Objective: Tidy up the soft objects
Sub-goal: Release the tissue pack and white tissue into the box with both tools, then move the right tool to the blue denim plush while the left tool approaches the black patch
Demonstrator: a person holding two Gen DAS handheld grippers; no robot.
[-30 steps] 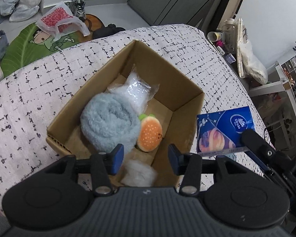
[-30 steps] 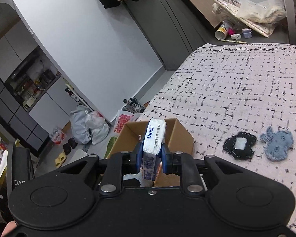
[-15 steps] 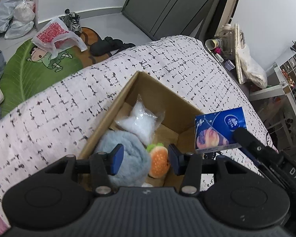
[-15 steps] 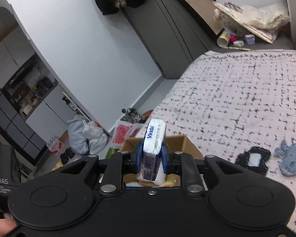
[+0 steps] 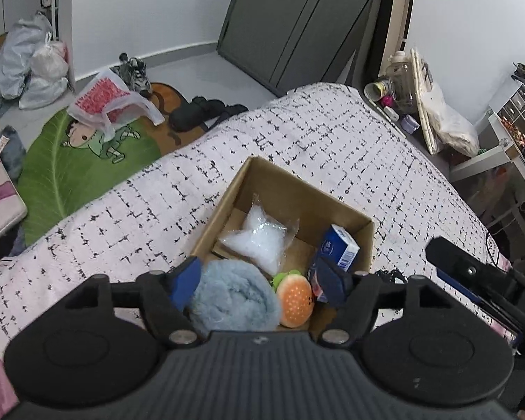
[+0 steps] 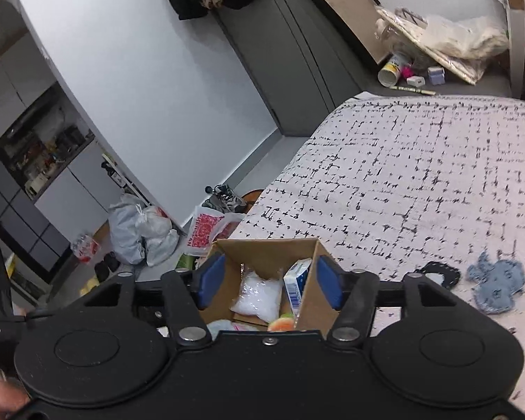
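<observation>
Fingers on right gripper [image 6: 269, 285] opening, nothing between; left gripper [image 5: 260, 281] opening too, empty. Tissue pack [image 5: 339, 250] sits tilted in cardboard box [image 5: 297, 192] on bed [image 5: 332, 147], beside burger plush [image 5: 294, 301], blue fluffy roll [image 5: 234, 302], clear bag [image 5: 262, 239].

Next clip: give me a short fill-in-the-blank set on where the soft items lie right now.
1. The blue tissue pack leans inside the cardboard ____.
2. The burger plush lies beside a fluffy roll coloured ____.
3. Outside the box, on the bedspread, the denim-blue fabric piece lies next to a patch coloured ____.
4. The right tongs hold ____.

Missing words: box; blue; black; nothing
</observation>
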